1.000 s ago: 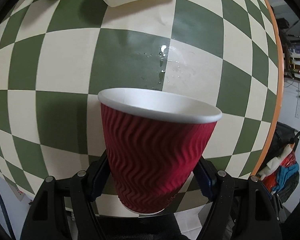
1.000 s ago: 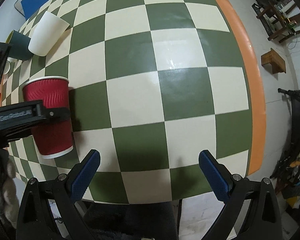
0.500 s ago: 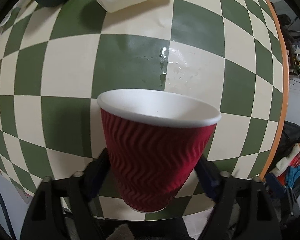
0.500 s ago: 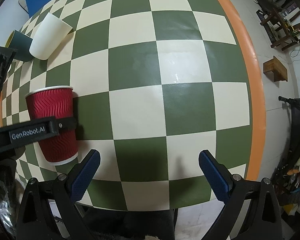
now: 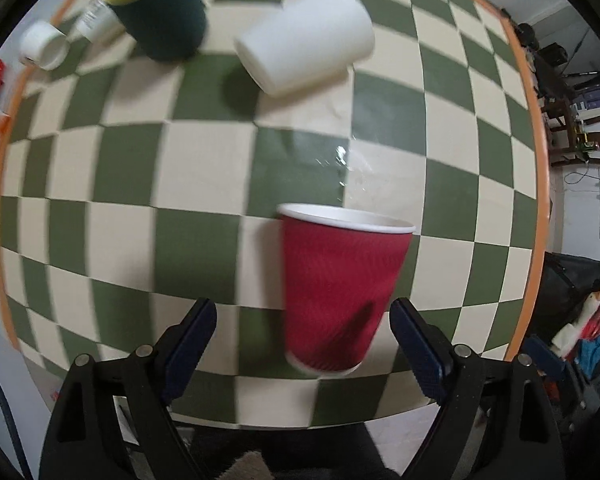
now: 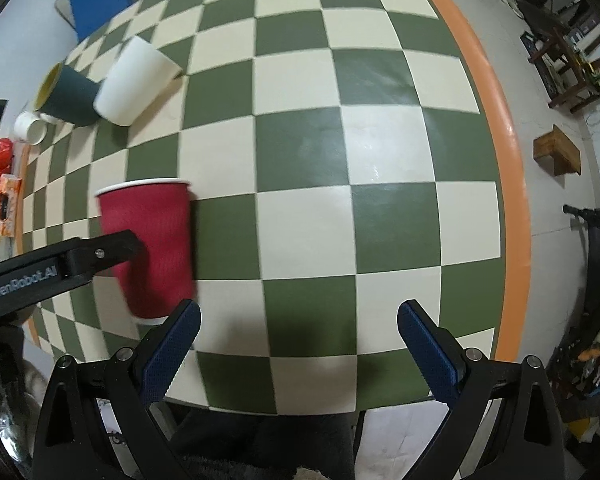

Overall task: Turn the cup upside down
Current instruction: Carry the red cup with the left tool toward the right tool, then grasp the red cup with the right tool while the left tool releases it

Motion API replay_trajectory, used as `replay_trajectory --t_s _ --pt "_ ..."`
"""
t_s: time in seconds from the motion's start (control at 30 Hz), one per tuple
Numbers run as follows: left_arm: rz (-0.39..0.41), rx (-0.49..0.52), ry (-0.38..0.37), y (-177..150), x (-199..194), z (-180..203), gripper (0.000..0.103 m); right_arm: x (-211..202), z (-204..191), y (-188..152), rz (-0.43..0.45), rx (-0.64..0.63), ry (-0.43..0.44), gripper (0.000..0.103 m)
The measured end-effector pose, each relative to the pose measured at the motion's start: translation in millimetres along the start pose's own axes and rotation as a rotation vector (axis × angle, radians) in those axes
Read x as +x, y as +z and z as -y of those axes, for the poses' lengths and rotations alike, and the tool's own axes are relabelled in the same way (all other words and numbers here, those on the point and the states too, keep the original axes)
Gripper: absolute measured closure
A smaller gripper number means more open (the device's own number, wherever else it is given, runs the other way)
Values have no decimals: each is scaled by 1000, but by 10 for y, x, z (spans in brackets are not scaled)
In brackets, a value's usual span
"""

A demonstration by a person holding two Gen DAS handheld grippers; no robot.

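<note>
A red ribbed paper cup (image 5: 340, 292) with a white rim stands upright, mouth up, on the green-and-cream checked table (image 5: 204, 168). My left gripper (image 5: 304, 344) is open, its jaws wide apart on either side of the cup's lower part, not touching it. The cup also shows in the right wrist view (image 6: 152, 248), with the left gripper's finger (image 6: 80, 260) in front of it. My right gripper (image 6: 300, 344) is open and empty over the table's near edge, to the right of the cup.
A white cup (image 5: 304, 40) lies on its side at the back, beside a dark teal cup with a yellow inside (image 5: 160, 8). A small white cup (image 5: 44, 46) sits at the far left. Water drops (image 5: 344, 160) lie beyond the red cup. The orange table rim (image 6: 496, 128) runs along the right.
My left gripper has opened and let go of the red cup, then pulled back. The cup now stands free on the table. The right gripper has barely moved.
</note>
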State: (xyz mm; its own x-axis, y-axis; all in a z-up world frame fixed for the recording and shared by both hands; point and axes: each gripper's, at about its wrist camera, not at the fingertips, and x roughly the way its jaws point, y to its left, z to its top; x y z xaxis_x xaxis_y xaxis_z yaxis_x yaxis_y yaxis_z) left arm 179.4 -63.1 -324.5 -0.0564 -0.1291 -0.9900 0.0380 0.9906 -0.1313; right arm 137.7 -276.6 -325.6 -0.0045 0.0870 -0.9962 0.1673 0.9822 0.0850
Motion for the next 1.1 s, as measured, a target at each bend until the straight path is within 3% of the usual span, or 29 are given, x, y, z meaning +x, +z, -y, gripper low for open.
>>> replay_trajectory --t_s 0.37,0.57,0.67,0.73,0.8,0.97,1.1 --pt "124 -37 89 -401 -590 -675 14 -340 -700 -101 49 -130 52 2" --pt "135 -112 114 -480 -570 -1011 14 -311 -1024 -63 32 -205 47 2" --pt "124 -145 141 -468 -446 -1179 11 -312 -1216 -49 25 -315 -16 2" --pt "103 -158 150 -459 -323 -1279 2 -343 -1418 -67 44 -482 -115 2" --pt "88 -163 153 -447 -177 -1363 2 -341 -1634 -122 64 -684 -228 2" --pt "50 -179 158 -432 140 -1474 2 12 -2121 -533 103 -1407 -625 2" --pt "27 -205 153 -447 345 -1543 2 486 -2085 -842 91 -1921 -916 2"
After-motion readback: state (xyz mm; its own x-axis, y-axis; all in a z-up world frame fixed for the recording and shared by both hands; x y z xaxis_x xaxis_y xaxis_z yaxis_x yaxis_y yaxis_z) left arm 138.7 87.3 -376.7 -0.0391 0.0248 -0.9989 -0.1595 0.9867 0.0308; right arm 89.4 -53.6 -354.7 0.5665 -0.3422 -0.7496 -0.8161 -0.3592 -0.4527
